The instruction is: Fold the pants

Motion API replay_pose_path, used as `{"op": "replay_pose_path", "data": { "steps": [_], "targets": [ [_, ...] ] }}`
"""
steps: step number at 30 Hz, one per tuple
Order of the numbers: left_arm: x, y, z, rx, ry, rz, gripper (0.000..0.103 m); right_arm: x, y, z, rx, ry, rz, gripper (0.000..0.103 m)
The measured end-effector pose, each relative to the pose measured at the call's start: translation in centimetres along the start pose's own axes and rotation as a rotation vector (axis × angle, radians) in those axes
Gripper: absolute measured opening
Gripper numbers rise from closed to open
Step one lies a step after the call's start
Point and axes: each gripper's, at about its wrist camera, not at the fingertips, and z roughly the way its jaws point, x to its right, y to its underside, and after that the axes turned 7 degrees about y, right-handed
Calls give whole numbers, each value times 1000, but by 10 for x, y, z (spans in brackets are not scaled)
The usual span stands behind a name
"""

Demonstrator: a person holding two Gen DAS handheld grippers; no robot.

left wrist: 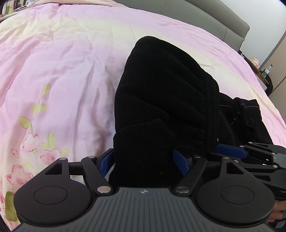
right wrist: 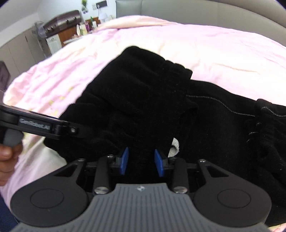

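Black pants [left wrist: 166, 92] lie bunched on a pink floral bedspread [left wrist: 62, 71]. My left gripper [left wrist: 143, 160] is shut on a thick fold of the pants, its blue pads [left wrist: 180, 160] pressed into the cloth on either side. My right gripper [right wrist: 142, 160] is shut on another fold of the pants [right wrist: 143, 100], with blue pads [right wrist: 124, 160] on either side of the cloth. The right gripper also shows in the left wrist view [left wrist: 250, 153] at the lower right. The left gripper shows in the right wrist view [right wrist: 44, 126] at the left. Both hold the cloth side by side.
A grey padded headboard [right wrist: 196, 12] runs along the far side of the bed. Cabinets and a dresser with bottles [right wrist: 71, 30] stand beyond the bed's left corner. A side table with items [left wrist: 262, 69] stands at the right.
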Motion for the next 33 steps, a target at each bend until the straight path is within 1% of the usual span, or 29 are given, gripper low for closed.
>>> {"op": "replay_pose_path", "data": {
  "steps": [1,2,3,5,6,7,8,10,12,13,14,15,17,19,21,22,23,25,26,27,28,30,32,33],
  "targets": [
    [-1,0,-1,7,4,-8,88,4,-5,-6,-17,-24,2,34],
    [-3,0,-2,13,5,-17,88,12,-9,-16,-28,-45,17,39],
    [-4,0,-2,17,6,-22,88,22,-13,-27,-16,-56,51,42],
    [-6,0,-1,20,13,-31,88,50,-17,-53,41,-56,121,61],
    [-6,0,0,20,13,-37,90,67,-18,-66,70,-37,146,64],
    [-6,-1,1,21,14,-39,90,86,-16,-78,96,-3,167,67],
    [-7,-1,2,21,15,-42,91,106,-14,-87,113,41,192,67],
    [-8,0,3,23,14,-42,93,152,-8,-99,112,143,274,67],
    [-8,0,4,27,12,-38,95,199,5,-114,105,260,419,67],
    [-8,0,4,28,14,-39,95,220,13,-123,114,295,509,67],
    [-9,0,5,27,18,-47,96,242,23,-132,125,300,598,68],
    [-11,0,6,25,23,-61,97,258,33,-138,133,290,670,69],
    [-15,0,8,20,42,-94,97,289,56,-146,131,266,794,81],
    [-18,0,10,20,53,-117,98,308,70,-140,94,256,877,81],
    [-16,0,11,21,48,-118,99,321,82,-128,42,253,955,82],
    [-15,0,11,22,44,-114,99,327,90,-123,17,225,991,81],
    [-14,0,11,22,39,-111,99,332,98,-118,-10,176,1030,81],
    [-12,0,11,25,34,-108,99,336,107,-100,-68,47,1097,81],
    [-12,0,11,27,34,-109,99,337,110,-91,-97,8,1113,80],
    [-13,1,11,28,36,-111,99,337,110,-84,-123,2,1115,80],
    [-13,1,11,30,39,-112,99,337,110,-79,-140,19,1105,80],
    [-15,1,11,32,45,-118,99,337,107,-74,-139,24,1085,80],
    [-17,2,12,37,56,-124,99,340,107,-67,-132,3,1068,81],
    [-19,2,12,37,67,-134,98,342,108,-63,-128,-12,1054,80]
  ]
}}
